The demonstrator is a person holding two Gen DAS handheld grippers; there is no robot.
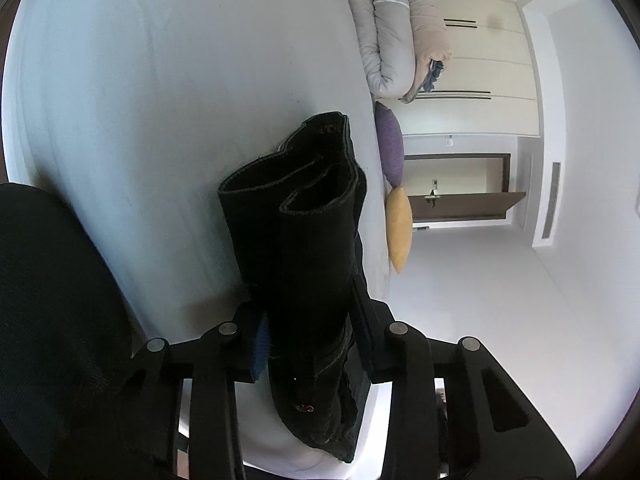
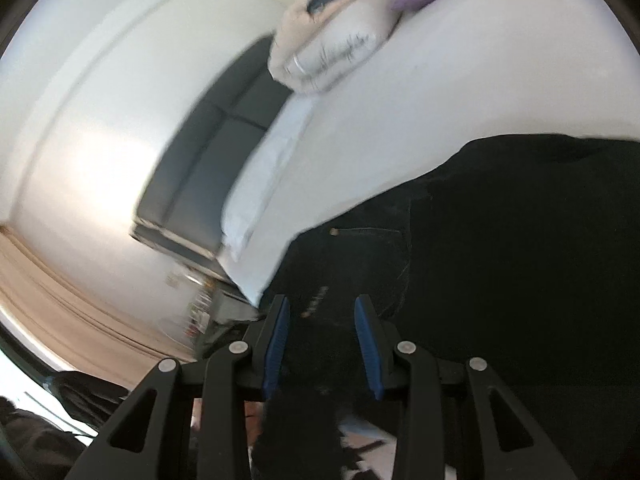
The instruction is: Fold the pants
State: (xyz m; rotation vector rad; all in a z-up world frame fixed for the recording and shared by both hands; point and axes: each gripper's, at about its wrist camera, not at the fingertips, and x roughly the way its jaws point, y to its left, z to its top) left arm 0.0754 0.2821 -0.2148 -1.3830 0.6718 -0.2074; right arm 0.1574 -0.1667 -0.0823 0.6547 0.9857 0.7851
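Observation:
The black pants (image 1: 304, 232) lie folded into a long stack on the white bed (image 1: 160, 100), with the leg cuffs pointing away from me. My left gripper (image 1: 310, 320) is shut on this stack near its close end, one finger on each side. In the right wrist view, which is blurred, more of the black pants (image 2: 500, 260) spreads over the bed (image 2: 440, 100). My right gripper (image 2: 322, 340) has black fabric filling the gap between its blue pads (image 2: 276, 340). A bunch of it hangs below them, so it looks shut on the pants.
A rolled beige and grey duvet (image 1: 392, 40), a purple pillow (image 1: 390, 144) and a yellow pillow (image 1: 400, 232) sit along the bed's far edge. Dark fabric (image 1: 40, 300) fills the lower left. A dark panel (image 2: 208, 160) and wooden floor (image 2: 60, 300) lie beyond the bed.

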